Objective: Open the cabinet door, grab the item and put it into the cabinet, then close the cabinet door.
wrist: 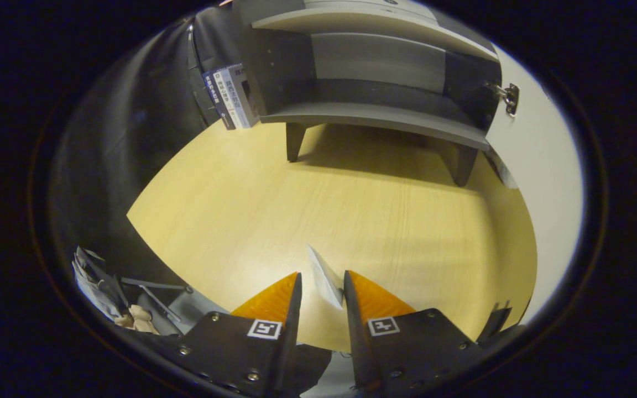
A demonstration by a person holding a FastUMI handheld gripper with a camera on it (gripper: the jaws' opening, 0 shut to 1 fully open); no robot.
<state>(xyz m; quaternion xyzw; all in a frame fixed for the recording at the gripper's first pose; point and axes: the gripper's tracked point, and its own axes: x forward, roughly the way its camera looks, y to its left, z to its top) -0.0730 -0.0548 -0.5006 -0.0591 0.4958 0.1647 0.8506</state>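
Wood bench w/ cabinet beyond, door already open. Jaws part-open, flat white item between, touching one finger; clamp unclear. Left: stow, close door.

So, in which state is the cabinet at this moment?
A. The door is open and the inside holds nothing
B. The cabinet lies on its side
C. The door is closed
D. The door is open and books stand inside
A: the cabinet stands on its legs with the white door swung open to one side, and its shelves are bare; the books stand outside, beside it. The gripper has a thin white item between its fingers.
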